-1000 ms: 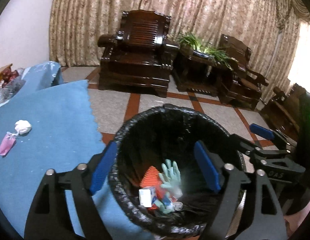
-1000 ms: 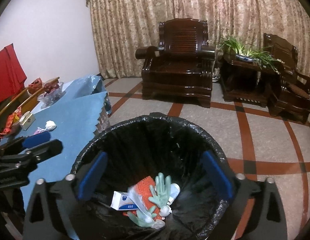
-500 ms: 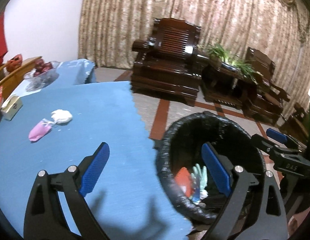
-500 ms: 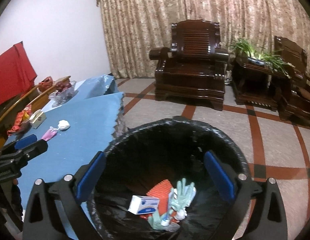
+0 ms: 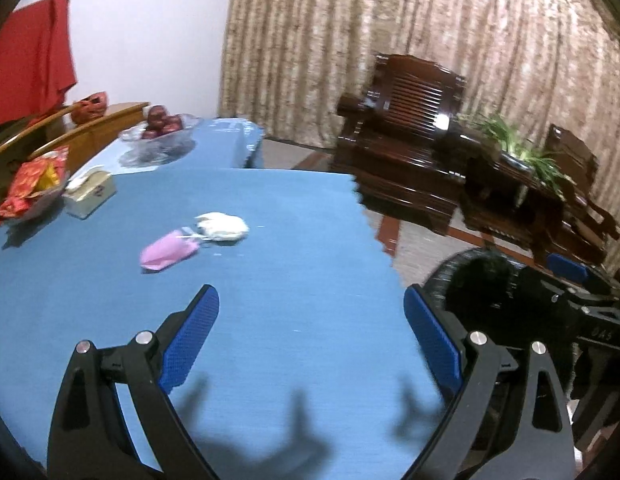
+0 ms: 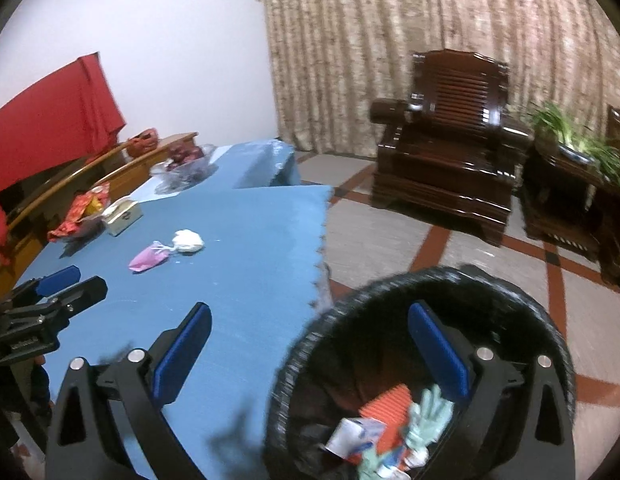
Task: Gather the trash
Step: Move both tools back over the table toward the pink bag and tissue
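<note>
Blue surface (image 5: 294, 280) ahead of left claw (image 5: 310, 340): bare cloth at 12 o'clock. Only obstacles: pink wrapper (image 5: 168, 254) touching white wad (image 5: 222, 227), 11 o'clock. Tissue box (image 5: 90, 193), snack dish (image 5: 28, 188) at 10 o'clock, far edge. Lined bin (image 6: 429, 360) off the edge, 3 o'clock.

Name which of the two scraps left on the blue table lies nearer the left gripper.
The pink wrapper. It lies flat on the blue table, closer to the open left gripper than the crumpled white wad just beyond it.
</note>
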`<state>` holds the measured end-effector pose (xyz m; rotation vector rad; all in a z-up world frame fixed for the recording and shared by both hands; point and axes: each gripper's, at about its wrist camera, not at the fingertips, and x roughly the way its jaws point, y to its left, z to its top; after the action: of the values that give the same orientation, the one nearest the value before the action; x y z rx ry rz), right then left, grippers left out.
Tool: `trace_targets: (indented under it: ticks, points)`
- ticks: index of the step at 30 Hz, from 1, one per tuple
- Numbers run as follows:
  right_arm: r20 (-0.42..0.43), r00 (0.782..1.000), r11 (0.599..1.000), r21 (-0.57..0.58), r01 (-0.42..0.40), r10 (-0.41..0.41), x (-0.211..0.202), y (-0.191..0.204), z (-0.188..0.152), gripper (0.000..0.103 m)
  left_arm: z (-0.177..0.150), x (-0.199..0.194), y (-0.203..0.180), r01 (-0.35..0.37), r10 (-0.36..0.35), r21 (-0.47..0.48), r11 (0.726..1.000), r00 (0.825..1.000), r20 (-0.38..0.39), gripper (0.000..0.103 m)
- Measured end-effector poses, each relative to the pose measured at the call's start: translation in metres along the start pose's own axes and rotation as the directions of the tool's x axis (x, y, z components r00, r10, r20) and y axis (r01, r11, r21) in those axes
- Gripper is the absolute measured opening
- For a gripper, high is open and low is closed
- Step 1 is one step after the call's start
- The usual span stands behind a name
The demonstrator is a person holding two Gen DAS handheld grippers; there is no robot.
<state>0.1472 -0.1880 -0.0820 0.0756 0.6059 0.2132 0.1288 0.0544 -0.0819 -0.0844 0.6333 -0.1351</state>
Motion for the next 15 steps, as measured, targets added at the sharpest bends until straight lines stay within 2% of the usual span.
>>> trace_targets:
  ticks: [6, 15]
  points:
    - [0.003, 0.998, 0.998, -0.034, -0.055, 0.055, 0.036, 0.033, 0.02, 0.097, 0.007, 0.008, 0.047, -0.087, 0.087, -0.042, 0.995, 0.996, 0.005, 0.091]
    - [-0.019, 0.995, 0.992, -0.075, -0.1, 0.099, 0.112, 0.075, 0.047, 0.097, 0.021, 0.047, 0.108, -0.184, 0.183, -0.071, 0.98, 0.983, -0.009, 0.091]
